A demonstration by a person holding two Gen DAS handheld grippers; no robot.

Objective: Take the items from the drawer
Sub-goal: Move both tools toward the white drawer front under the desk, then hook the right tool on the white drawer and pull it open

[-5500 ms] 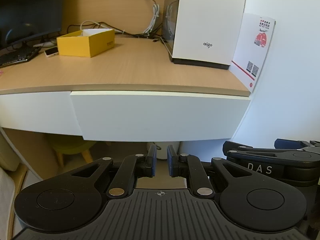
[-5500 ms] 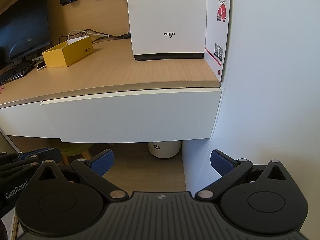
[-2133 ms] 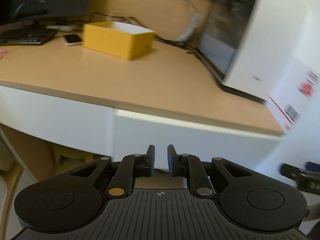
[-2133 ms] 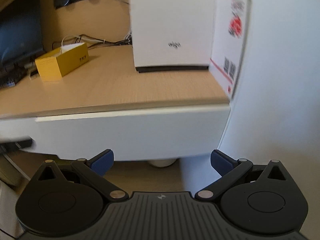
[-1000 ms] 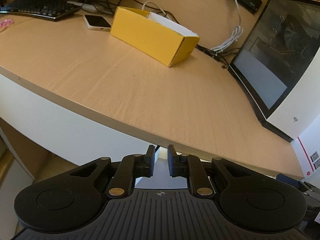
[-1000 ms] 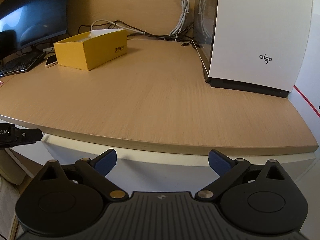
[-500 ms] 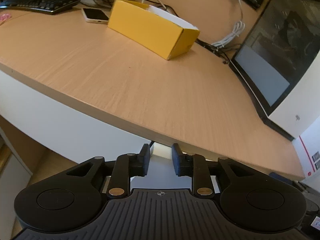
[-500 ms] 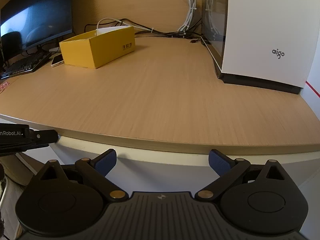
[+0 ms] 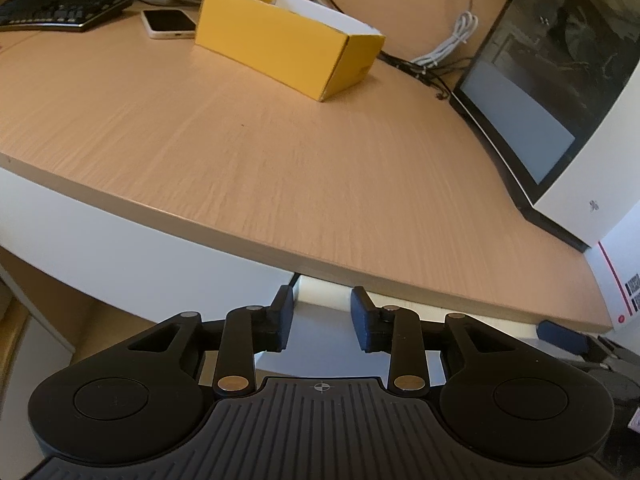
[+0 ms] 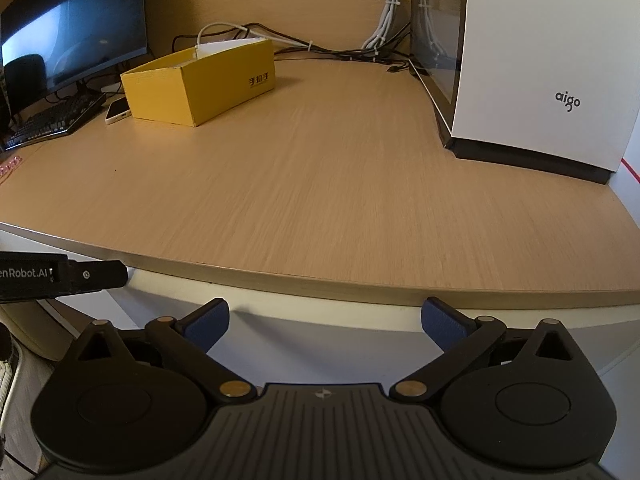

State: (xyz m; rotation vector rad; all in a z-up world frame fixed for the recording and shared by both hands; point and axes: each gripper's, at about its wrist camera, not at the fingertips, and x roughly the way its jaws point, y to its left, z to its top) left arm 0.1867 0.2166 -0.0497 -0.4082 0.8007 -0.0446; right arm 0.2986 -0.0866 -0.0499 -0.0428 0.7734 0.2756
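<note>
The white drawer front [image 10: 320, 344] sits under the wooden desk's edge [image 10: 320, 280], and its inside is hidden. My left gripper [image 9: 323, 317] hovers close in front of the drawer's top left corner [image 9: 316, 294]; its jaws are opening, with only the drawer's top edge seen through the gap and nothing pressed by the pads. My right gripper [image 10: 326, 320] stands wide open just before the drawer front, further right, holding nothing. The left gripper [image 10: 64, 276] also shows at the left edge of the right wrist view.
On the desk stand a yellow open box [image 10: 200, 80], a phone [image 9: 168, 24], a keyboard [image 10: 48, 124], a dark monitor [image 10: 72, 24], and a white computer case [image 10: 540, 64] with cables [image 10: 384, 8] behind. A white wall closes the right side.
The left gripper's jaws have spread apart from nearly shut. Both grippers stay close to the desk edge, having come up to it from further back several seconds ago.
</note>
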